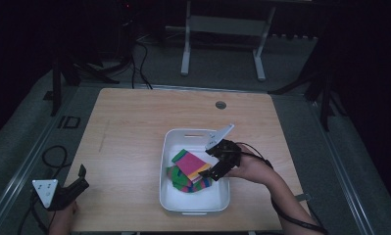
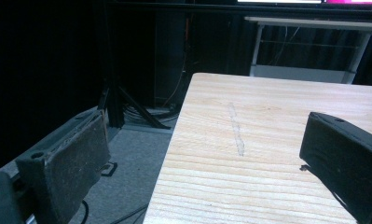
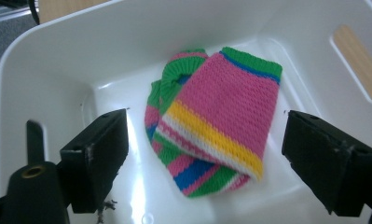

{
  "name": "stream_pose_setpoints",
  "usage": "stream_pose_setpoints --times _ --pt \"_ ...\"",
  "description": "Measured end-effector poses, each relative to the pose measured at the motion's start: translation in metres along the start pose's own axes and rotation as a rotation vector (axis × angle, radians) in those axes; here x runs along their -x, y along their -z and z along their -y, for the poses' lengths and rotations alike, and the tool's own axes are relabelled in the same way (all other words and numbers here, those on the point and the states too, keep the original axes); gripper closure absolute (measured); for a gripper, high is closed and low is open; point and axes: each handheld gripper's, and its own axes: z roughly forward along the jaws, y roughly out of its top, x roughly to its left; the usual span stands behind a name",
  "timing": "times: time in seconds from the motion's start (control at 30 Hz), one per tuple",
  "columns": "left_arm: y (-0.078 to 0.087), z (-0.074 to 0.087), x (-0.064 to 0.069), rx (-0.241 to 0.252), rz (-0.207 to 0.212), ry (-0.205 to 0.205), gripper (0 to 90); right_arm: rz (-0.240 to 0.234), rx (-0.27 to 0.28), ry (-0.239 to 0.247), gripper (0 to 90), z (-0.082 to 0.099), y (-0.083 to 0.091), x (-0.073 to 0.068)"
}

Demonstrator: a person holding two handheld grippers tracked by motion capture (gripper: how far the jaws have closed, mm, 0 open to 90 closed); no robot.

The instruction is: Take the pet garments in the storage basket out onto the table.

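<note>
Striped knit cloth (image 3: 216, 119) lies in bin (image 3: 127, 42) between right gripper's (image 3: 204, 158) spread jaws

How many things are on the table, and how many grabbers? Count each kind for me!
White bins: 1
Striped knitted items in the bin: looks like 2, folded together, hard to separate
Grippers: 2, the left gripper at the table's near left corner, the right gripper over the bin
Total: 5

A pink, green, yellow, white and blue striped knit sock (image 3: 216, 121) lies inside a white bin (image 3: 58, 56) on a pale woodgrain table (image 1: 129, 122).
</note>
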Motion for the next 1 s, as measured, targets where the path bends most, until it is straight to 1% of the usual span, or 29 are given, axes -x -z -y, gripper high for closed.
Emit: stream_pose_setpoints --times 0.2,0.33,0.4,0.5,0.63,0.73,0.77,0.87,0.93,1.0 --pt "0.000 0.000 0.000 -0.002 0.007 -0.003 1.8 -0.022 -0.030 0.009 14.3 -0.015 -0.022 0.001" --pt "0.000 0.000 0.000 -0.001 0.007 -0.003 1.8 -0.028 -0.050 0.018 14.3 -0.022 -0.037 0.002" --pt "0.000 0.000 0.000 0.001 0.009 -0.002 1.8 -0.031 -0.054 0.015 14.3 -0.025 -0.044 0.003" --pt "0.000 0.000 0.000 0.001 0.012 -0.002 1.8 -0.033 -0.080 0.009 14.3 -0.028 -0.056 0.002" --pt "0.000 0.000 0.000 0.003 0.014 -0.003 1.8 -0.053 -0.112 0.005 14.3 -0.030 -0.074 0.002" --pt "0.000 0.000 0.000 0.002 0.016 -0.002 1.8 -0.040 -0.151 0.024 14.3 -0.032 -0.089 -0.002" --pt "0.000 0.000 0.000 0.002 0.016 -0.002 1.8 -0.040 -0.151 0.024 14.3 -0.032 -0.089 -0.002" --pt "0.000 0.000 0.000 0.003 0.017 -0.004 1.8 -0.029 -0.203 0.033 14.9 -0.031 -0.105 -0.006" --pt "0.000 0.000 0.000 0.003 0.019 -0.004 1.8 -0.001 -0.236 0.042 16.1 -0.029 -0.112 -0.007" --pt "0.000 0.000 0.000 0.004 0.020 -0.004 1.8 0.039 -0.275 0.065 16.4 -0.027 -0.118 -0.009"
